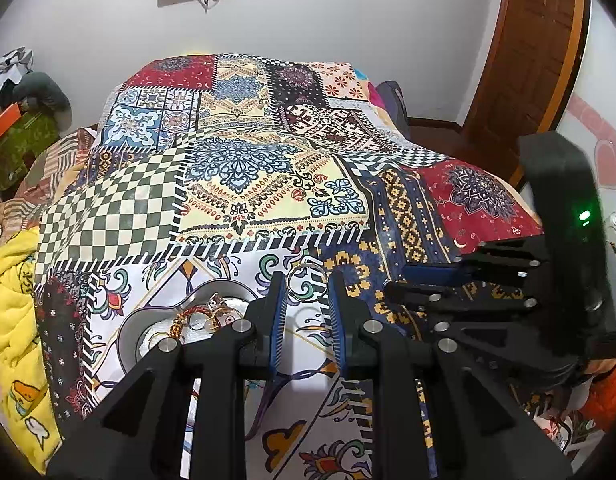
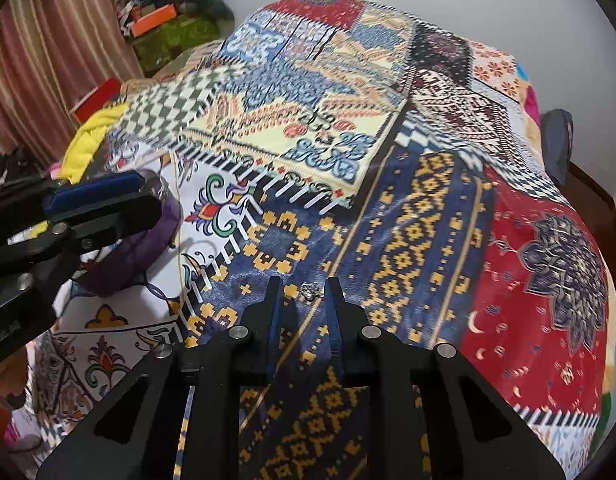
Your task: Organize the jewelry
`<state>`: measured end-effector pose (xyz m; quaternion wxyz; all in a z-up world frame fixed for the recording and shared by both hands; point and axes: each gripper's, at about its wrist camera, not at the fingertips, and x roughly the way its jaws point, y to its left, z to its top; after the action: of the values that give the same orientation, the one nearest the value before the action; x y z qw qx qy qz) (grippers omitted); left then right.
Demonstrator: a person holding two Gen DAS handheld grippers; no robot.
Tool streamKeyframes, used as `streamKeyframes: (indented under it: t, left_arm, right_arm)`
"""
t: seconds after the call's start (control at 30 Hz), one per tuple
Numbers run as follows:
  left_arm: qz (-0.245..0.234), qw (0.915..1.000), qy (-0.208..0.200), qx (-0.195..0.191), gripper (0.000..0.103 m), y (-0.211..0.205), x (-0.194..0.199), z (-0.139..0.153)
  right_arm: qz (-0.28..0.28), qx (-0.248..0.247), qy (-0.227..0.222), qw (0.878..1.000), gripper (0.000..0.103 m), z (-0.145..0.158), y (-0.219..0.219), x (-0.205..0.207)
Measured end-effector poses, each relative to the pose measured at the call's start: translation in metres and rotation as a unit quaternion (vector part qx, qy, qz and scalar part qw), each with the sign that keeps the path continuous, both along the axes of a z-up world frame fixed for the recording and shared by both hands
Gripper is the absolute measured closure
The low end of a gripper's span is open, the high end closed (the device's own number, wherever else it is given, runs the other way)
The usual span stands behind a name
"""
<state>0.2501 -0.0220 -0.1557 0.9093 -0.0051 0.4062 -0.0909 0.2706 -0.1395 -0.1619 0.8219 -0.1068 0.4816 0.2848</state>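
Note:
My left gripper is shut on a thin silver bangle, which stands upright between the blue pads, just above the patchwork bedspread. To its left lies a grey dish with a red-and-gold bracelet, rings and other pieces in it. In the right wrist view a small sparkly silver piece lies on the blue-and-yellow patch. My right gripper stands open with that piece between its fingertips, apart from both. The left gripper shows at the left there, over something purple.
The bed fills both views and slopes off at the right and far edges. A yellow blanket is bunched at its left. Boxes and clothes are piled beyond it, and a wooden door stands at the far right. The right gripper is close on the left gripper's right.

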Motion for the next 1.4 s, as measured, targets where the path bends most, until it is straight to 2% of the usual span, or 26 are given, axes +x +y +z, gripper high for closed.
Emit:
streamKeyframes:
  t: [0.1,0.4,0.5,0.97,1.4]
  left_arm:
    - [-0.001,1.0000,0.001,-0.001,0.083,0.001,0.002,-0.002]
    - [0.005,1.0000,-0.004,-0.006,0.083,0.008,-0.001,0.002]
    - [0.010,0.9999,-0.011,-0.007,0.083,0.012,-0.006,0.009]
    - [0.044,0.9978,-0.049,-0.007,0.083,0.042,-0.040,0.050]
    - [0.083,0.9944,-0.065,-0.010,0.083,0.081,-0.070,0.065]
  right_arm:
    - [0.001,-0.010,0.008,1.000,0.094,-0.009,0.003,0.003]
    - [-0.019,0.003,0.009,1.000,0.094,-0.006,-0.003,0.006]
    - [-0.023,0.017,0.011,1.000,0.094,0.002,-0.005,0.004]
    - [-0.015,0.049,-0.071,0.996,0.094,0.076,0.010,-0.028]
    - [0.027,0.074,-0.106,0.991,0.094,0.106,0.049,-0.053]
